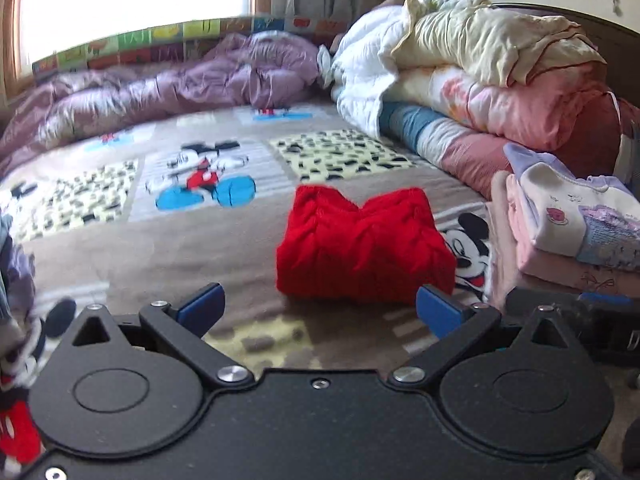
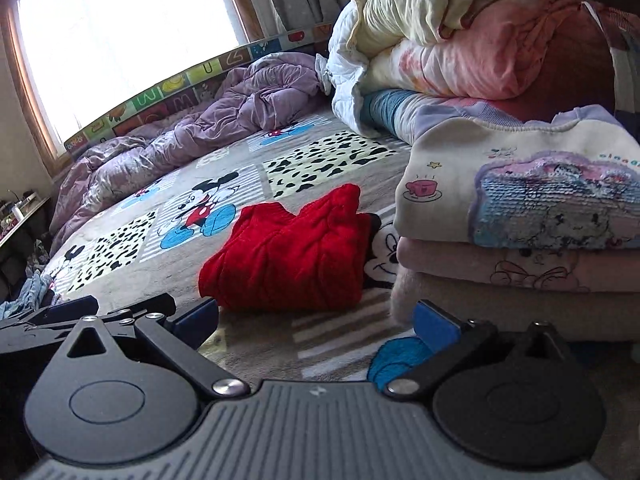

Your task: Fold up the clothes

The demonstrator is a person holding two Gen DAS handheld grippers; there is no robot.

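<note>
The red sweater [image 1: 364, 246] lies folded into a compact bundle on the bed [image 1: 160, 256], just beside the stack of folded clothes [image 2: 520, 216], likely awaiting stacking; the left hand-held gripper [image 1: 318, 304] and right hand-held gripper [image 2: 316, 318] hover empty, fingers spread apart.

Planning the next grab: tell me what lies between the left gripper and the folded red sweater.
Nothing but bare cartoon-print blanket. In the left wrist view, the open left gripper faces the red sweater with no garment between.
</note>
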